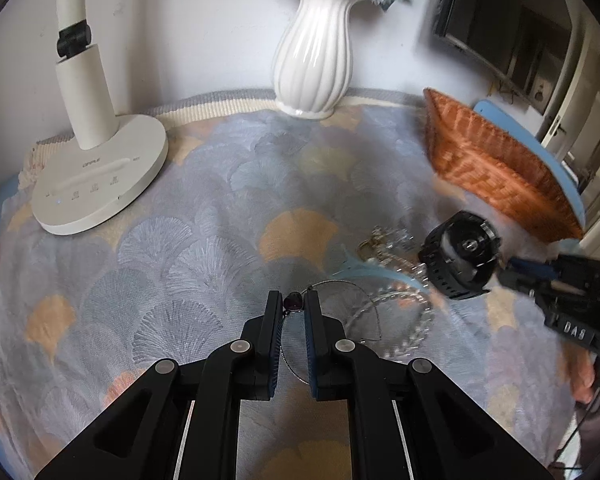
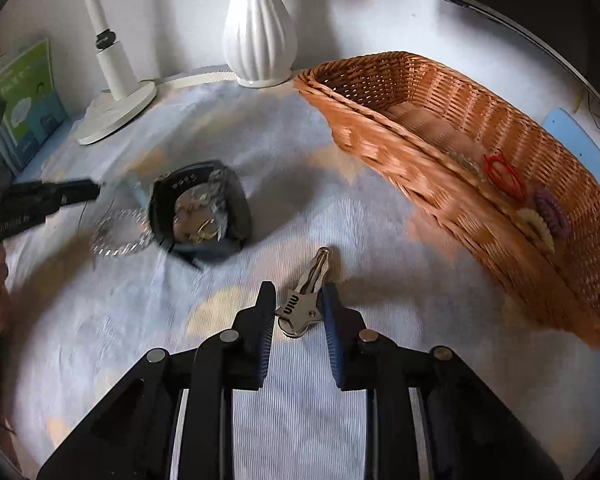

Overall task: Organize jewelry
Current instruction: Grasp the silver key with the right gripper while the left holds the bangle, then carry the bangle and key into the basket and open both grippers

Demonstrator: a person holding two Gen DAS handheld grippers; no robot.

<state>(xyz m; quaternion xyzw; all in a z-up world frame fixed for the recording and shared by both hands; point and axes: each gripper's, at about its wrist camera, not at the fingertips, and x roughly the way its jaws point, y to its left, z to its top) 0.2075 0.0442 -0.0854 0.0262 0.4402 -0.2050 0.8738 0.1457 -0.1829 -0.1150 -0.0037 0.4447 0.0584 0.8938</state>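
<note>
Jewelry sorting, mid-collection, two items in hand. Left gripper (image 1: 293,307): jaws nearly shut, pinching a thin wire necklace (image 1: 332,312) at its dark red pendant (image 1: 293,302); the wire loop trails on the patterned cloth (image 1: 180,240) of the bench. Right gripper (image 2: 296,312): jaws narrowed around a bunch of keys (image 2: 302,304); the right pad touches the bunch, the left pad looks just clear, so a firm hold cannot be told. Just beyond the necklace: clear bead bracelet (image 1: 404,320), blue hair clip (image 1: 364,270), a tangle of gold and crystal pieces (image 1: 388,246), black wristwatch (image 1: 460,256), all near one another. Further right: wicker basket (image 2: 440,152), already holding a red elastic (image 2: 502,174), a purple coil hair tie (image 2: 552,210) and a pale clip (image 2: 536,224). Rear: white desk lamp (image 1: 96,160), ribbed white vase (image 1: 314,60). Step judged: gathering pieces for the basket. Next move calls for lifting the pendant so the wire comes free of the bracelet, then carrying it over the basket rim.
</note>
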